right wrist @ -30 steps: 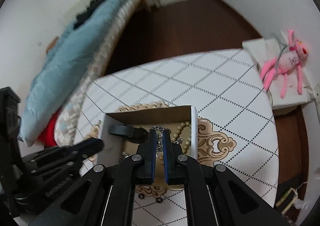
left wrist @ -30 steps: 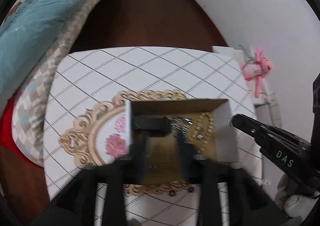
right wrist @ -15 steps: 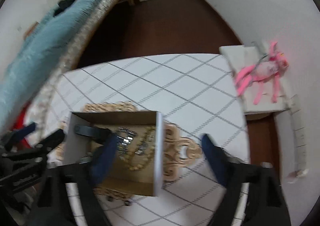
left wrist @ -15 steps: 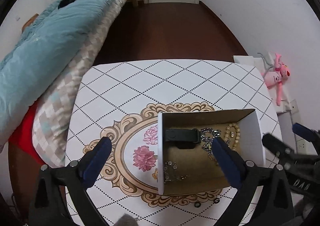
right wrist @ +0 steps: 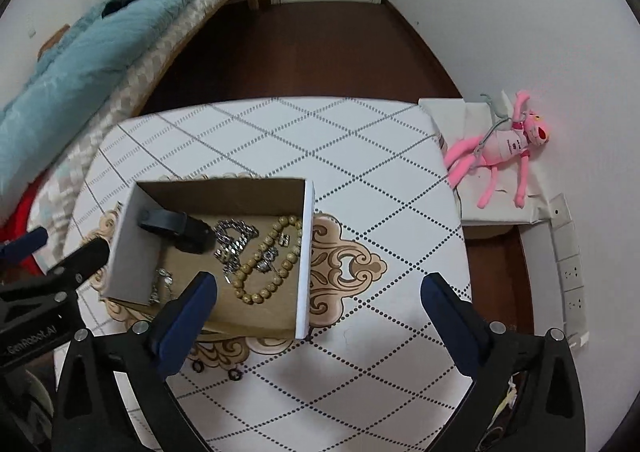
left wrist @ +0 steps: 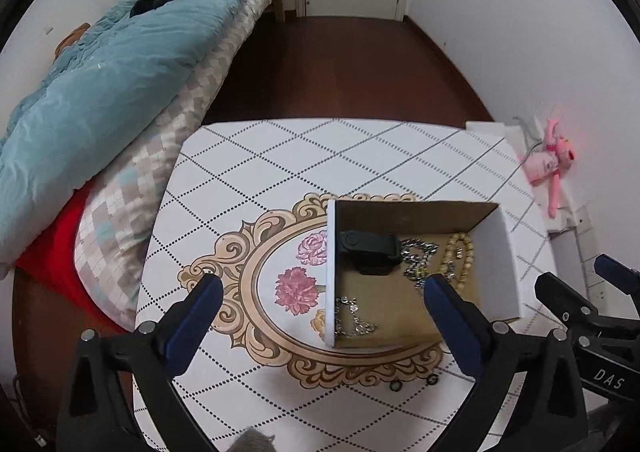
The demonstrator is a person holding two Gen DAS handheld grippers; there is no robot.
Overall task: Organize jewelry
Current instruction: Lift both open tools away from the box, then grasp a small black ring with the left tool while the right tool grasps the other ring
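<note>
Change: a second ago both grippers were pushed low into the cardboard box (left wrist: 416, 212), the right one closed; now both are drawn back above the table (left wrist: 280, 156) and spread wide.
Left gripper (left wrist: 320, 300): jaws fully apart, nothing held.
Right gripper (right wrist: 318, 296): jaws fully apart, nothing held.
Box contents: a black watch (right wrist: 176, 226) at the far left corner, a silver chain (right wrist: 234, 240) beside it, a wooden bead bracelet (right wrist: 268, 260) to the right, a thin sparkly chain (right wrist: 162, 284) near the front.
Left outside: small dark rings (right wrist: 216, 370) on the table, just before the box.
Meaning: the last piece is judged delivered; the loose rings are probably to be collected next.
</note>
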